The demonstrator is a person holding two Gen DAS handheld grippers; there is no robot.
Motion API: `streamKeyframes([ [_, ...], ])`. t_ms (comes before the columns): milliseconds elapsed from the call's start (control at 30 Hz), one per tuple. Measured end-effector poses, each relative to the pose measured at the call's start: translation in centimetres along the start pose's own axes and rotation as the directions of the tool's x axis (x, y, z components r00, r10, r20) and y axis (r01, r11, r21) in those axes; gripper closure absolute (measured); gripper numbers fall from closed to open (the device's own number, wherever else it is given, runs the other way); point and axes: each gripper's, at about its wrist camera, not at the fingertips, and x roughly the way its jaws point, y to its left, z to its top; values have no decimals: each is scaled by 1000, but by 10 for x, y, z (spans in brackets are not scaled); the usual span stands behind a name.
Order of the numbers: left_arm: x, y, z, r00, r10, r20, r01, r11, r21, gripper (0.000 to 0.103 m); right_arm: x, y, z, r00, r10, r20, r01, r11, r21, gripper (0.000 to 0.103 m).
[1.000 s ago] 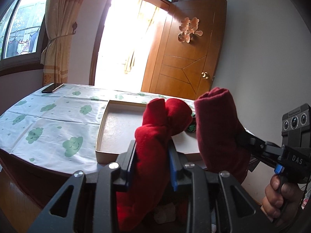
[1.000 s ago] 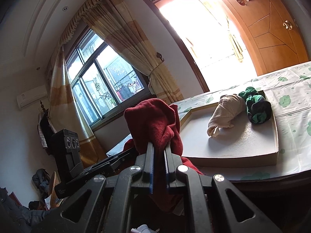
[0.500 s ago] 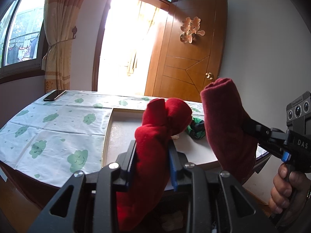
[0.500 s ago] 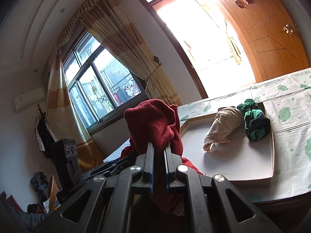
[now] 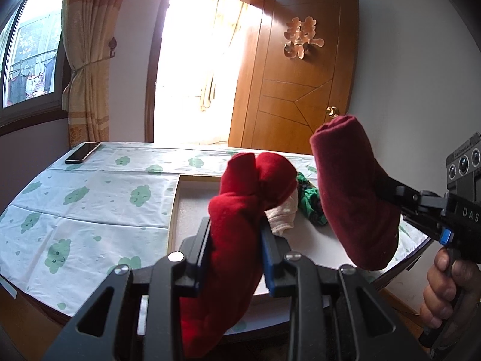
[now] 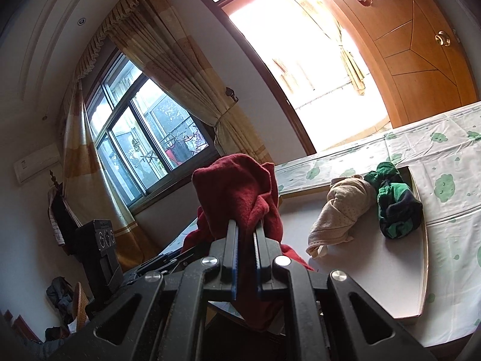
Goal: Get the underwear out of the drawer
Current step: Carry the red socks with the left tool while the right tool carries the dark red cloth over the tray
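In the left wrist view, our left gripper (image 5: 236, 249) is clamped on one end of the red underwear (image 5: 237, 228), which bunches above the jaws at about twelve o'clock and hangs down between them. At three o'clock the right gripper (image 5: 387, 194) pinches the other end, held up in the air above the shallow tray (image 5: 174, 210) on the table (image 5: 90, 210). Two rolled pieces, a beige bundle (image 5: 284, 218) and a green bundle (image 5: 309, 201), already lie in that tray.

In the right wrist view, our right gripper (image 6: 246, 234) has its jaws together on a fold of the same red cloth. The tray sits at three o'clock.

We judge the lift done: the piece is off any surface. No drawer shows in either view. What is left is setting it down and letting go.
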Motion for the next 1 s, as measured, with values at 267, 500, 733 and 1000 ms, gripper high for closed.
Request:
streamKeyframes([
  [267,28,8,19,999,21,-36,-21,1000,3,75,31,-9,17,999,-28,-24,29,999,24,94],
  [500,65,27,31,994,27,-102,-32,999,-44,75,62,-14,29,996,-66,-57,68,997,27,94],
  [733,92,44,44,989,33,-146,-46,995,-89,75,95,-24,42,992,-95,-88,100,993,54,94],
  [1000,115,51,56,983,31,-180,-52,992,-115,75,127,-37,50,983,-149,-111,159,983,91,94],
])
